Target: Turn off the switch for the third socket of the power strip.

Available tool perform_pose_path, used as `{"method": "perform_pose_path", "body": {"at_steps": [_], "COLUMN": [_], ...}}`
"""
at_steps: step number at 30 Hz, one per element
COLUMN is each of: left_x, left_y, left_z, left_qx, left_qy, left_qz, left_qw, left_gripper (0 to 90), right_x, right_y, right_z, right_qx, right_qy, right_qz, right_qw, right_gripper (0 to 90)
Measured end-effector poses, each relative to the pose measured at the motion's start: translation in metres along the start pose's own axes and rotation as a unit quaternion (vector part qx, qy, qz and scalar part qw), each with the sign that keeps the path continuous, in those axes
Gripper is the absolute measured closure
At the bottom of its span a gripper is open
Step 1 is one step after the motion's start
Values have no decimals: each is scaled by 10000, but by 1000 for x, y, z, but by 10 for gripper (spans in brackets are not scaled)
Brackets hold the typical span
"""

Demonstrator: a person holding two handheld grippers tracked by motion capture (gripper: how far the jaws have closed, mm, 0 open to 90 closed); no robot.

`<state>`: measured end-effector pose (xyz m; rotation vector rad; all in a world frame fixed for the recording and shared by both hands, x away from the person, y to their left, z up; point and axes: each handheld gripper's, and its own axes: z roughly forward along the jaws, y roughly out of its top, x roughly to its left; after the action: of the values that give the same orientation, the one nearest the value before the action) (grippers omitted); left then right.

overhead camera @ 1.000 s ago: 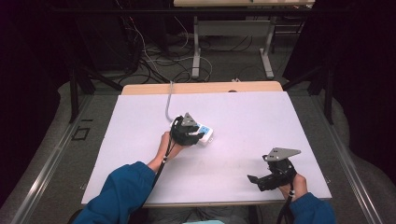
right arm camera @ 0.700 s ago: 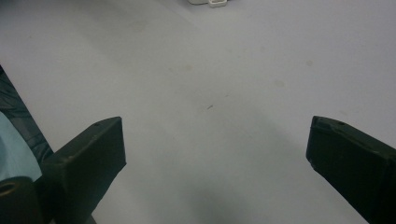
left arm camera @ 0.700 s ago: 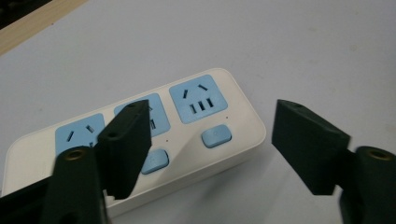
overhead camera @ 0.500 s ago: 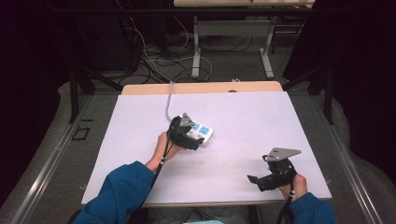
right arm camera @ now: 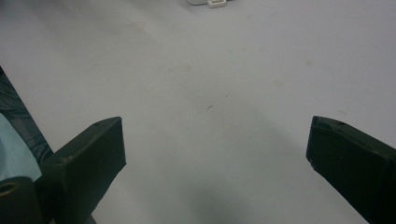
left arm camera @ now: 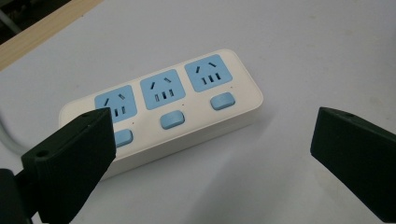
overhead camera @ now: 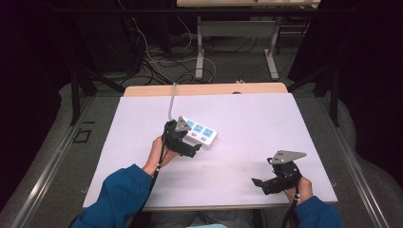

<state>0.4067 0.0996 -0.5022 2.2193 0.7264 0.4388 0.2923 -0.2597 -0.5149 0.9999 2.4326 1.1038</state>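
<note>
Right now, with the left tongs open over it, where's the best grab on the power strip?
Across the short width of the power strip, at its free end, coming from above: the body is long and flat, its cord leaves the other end, and the left tongs stand wider than it.

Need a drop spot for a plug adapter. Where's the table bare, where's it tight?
Bare: the table right of the power strip, up to its far edge, and the near stretch between left claw and right claw. Tight: around the strip and its cable.
</note>
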Motion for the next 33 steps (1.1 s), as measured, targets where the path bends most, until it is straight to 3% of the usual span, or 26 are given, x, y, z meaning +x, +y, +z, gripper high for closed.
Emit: {"method": "perform_pose_path", "body": {"at_steps": [16,33], "left_x": [3,7], "left_y": [-30,-64], "left_z": [-46,-80], "left_qx": [18,70], "left_qy": [196,412], "left_qz": [-142,-303], "left_qw": [9997,9987], "left_gripper": [5,6], "right_x": [1,0], "right_y": [0,1], "right_z": [0,0], "right_qx": [-2,79], "right_qy": [-6,3], "right_qz": [7,7], "right_qw": [10000,10000], "right_gripper": [42,42]}}
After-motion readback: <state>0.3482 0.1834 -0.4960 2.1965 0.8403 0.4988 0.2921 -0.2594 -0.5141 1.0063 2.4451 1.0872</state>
